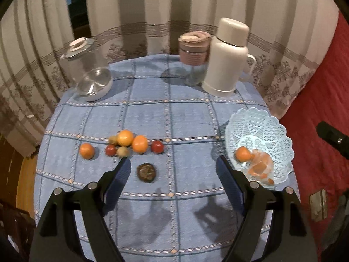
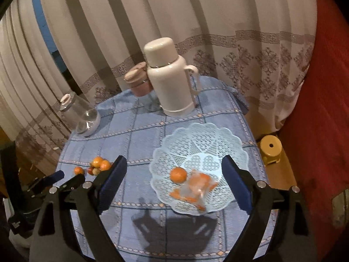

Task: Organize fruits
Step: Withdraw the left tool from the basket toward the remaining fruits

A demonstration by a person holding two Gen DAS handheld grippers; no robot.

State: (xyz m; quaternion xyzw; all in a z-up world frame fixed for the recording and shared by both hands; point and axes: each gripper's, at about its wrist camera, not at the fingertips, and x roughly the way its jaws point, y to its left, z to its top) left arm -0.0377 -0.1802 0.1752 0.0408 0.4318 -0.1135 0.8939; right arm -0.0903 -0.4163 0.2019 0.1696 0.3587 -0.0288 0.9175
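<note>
A cluster of fruits lies on the blue checked tablecloth (image 1: 185, 122): an orange (image 1: 86, 150) at the left, two oranges (image 1: 139, 144) together, red fruits (image 1: 157, 146), small yellowish ones and a dark brown fruit (image 1: 146, 172). A light blue lattice basket (image 1: 272, 131) at the right holds one orange (image 1: 242, 154) and a clear bag of orange pieces (image 1: 260, 166). My left gripper (image 1: 172, 161) is open and empty above the table near the dark fruit. My right gripper (image 2: 174, 163) is open and empty above the basket (image 2: 207, 137), over its orange (image 2: 178, 174). The fruit cluster (image 2: 98, 165) lies to its left.
A white thermos (image 1: 226, 59), a pink-lidded jar (image 1: 193, 54) and a glass jar (image 1: 87, 69) with a lid stand at the back by the curtain. A red sofa (image 1: 322, 100) is on the right. A yellow stool (image 2: 271, 149) stands on the floor.
</note>
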